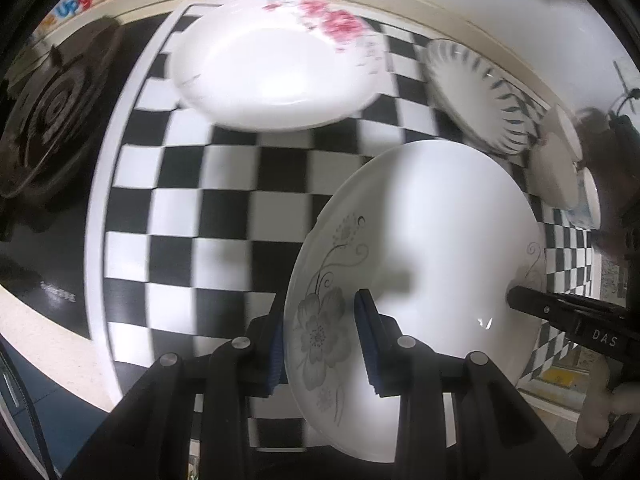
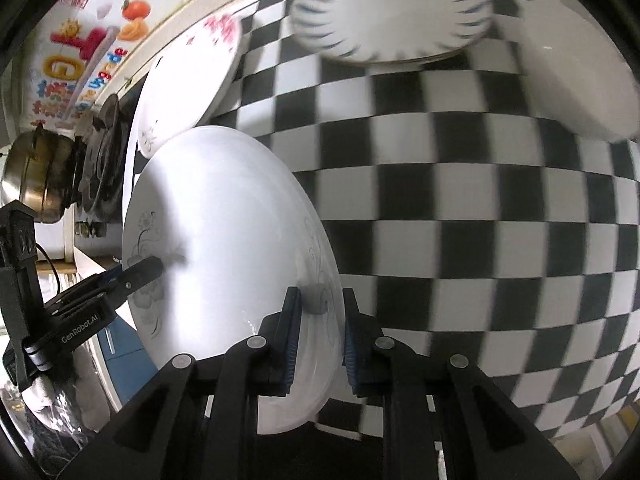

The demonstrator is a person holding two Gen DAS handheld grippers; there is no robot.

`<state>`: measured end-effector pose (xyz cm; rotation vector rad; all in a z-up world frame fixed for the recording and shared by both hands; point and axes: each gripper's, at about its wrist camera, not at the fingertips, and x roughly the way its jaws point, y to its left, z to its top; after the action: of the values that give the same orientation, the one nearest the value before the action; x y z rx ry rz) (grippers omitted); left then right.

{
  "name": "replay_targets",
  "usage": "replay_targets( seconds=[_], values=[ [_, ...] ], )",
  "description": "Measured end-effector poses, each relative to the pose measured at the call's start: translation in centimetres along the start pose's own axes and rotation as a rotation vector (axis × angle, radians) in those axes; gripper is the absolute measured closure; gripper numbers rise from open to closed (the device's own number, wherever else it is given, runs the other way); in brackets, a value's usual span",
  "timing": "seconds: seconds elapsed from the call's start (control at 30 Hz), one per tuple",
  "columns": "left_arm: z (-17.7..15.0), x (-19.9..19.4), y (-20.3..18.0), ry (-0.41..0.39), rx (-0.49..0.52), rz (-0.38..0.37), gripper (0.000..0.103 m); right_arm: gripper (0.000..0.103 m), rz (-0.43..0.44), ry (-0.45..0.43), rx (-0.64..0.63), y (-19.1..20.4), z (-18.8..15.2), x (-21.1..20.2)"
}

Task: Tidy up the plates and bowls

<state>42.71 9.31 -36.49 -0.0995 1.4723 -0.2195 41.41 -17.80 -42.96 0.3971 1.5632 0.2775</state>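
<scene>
A white plate with a grey flower pattern [image 1: 420,240] [image 2: 224,232] hangs tilted over the black-and-white checkered mat [image 1: 224,216] [image 2: 460,220], held by both grippers. My left gripper [image 1: 320,304] [image 2: 152,268] is shut on the flowered side of its rim. On the opposite rim my right gripper [image 2: 320,294] [image 1: 516,296] is shut as well. A white plate with pink flowers [image 1: 272,72] [image 2: 188,80] lies on the mat beyond. To its right sits a blue-striped dish [image 1: 480,96] [image 2: 392,12].
A plain white bowl [image 2: 580,80] [image 1: 556,176] stands at the mat's right side. A black gas burner [image 1: 52,120] [image 2: 100,168] and a metal pot [image 2: 40,172] lie left of the mat. A wall with coloured stickers [image 2: 80,60] runs behind.
</scene>
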Motion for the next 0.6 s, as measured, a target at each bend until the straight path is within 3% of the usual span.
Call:
replay_targets(
  seconds=[0.3, 0.6],
  values=[
    [0.7, 2.2, -6.8, 0.026, 0.038, 0.002, 0.073, 0.083, 0.005, -0.026, 0.045, -7.2, -0.8, -3.6],
    [0.3, 4.4, -9.4, 0.058, 0.022, 0.009, 0.073, 0.083, -0.002, -0.009, 0.055, -11.5, -0.7, -3.5]
  ],
)
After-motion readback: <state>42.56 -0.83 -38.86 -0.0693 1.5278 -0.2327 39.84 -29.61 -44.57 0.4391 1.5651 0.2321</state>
